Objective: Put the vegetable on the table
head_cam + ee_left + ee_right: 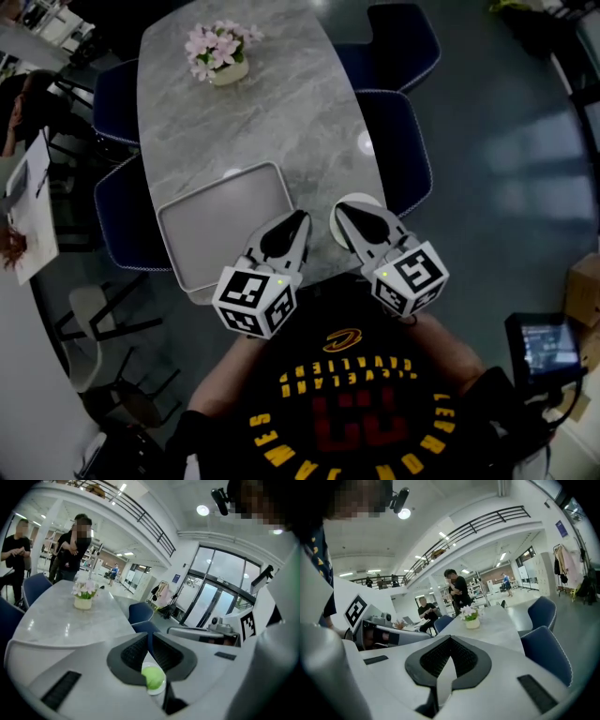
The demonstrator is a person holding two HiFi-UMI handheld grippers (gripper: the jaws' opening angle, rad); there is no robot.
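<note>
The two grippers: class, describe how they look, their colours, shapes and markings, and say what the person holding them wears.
The left gripper and right gripper match: pale grey bodies tapering to a point, lined with black ribbed pads. Each carries a white cube with black square markers and a small green light. The person wears a black T-shirt with yellow and red print.

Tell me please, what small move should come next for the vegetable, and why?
Probably open the left tongs first. They are shut, and the green vegetable on its small white plate shows just below them, so they cannot take it as they stand.
</note>
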